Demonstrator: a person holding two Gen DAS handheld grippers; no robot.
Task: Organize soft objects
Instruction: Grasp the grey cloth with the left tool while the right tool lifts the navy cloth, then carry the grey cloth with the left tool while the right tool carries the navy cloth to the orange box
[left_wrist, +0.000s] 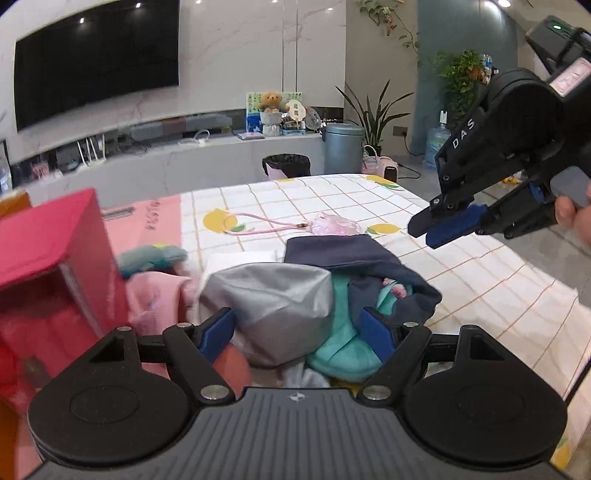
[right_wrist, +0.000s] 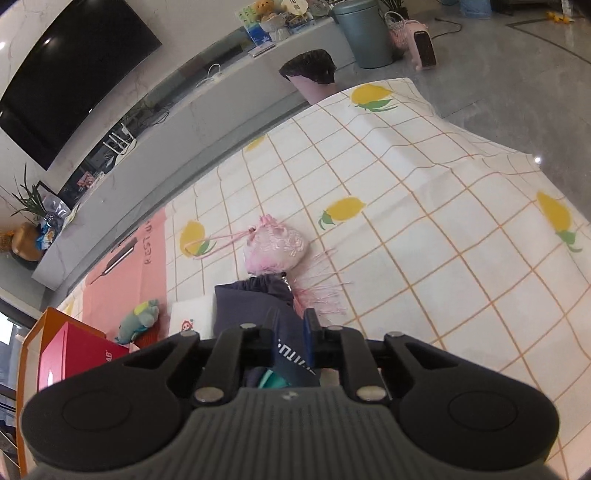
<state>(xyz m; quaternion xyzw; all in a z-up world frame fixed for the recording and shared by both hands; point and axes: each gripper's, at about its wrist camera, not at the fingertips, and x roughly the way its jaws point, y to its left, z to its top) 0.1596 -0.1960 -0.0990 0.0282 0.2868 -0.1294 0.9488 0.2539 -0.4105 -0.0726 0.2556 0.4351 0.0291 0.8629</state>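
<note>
Position of the cloth pile (left_wrist: 295, 302) relative to the two tools is the deciding matter. It lies on the checked surface (left_wrist: 461, 295), directly ahead of the left gripper (left_wrist: 295, 332), whose fingers (left_wrist: 218, 328) stand wide apart either side of a grey bundle (left_wrist: 273, 306), with a teal piece (left_wrist: 343, 354) beside it; they appear to press on nothing. The right gripper (left_wrist: 439, 229) hangs above and to the right of the pile, nearly closed and apparently empty. In its own view a navy bag (right_wrist: 251, 299) lies just ahead, long axis running away toward a pink pouch (right_wrist: 277, 243). Judgement: the left hand is nearer the pile.
</note>
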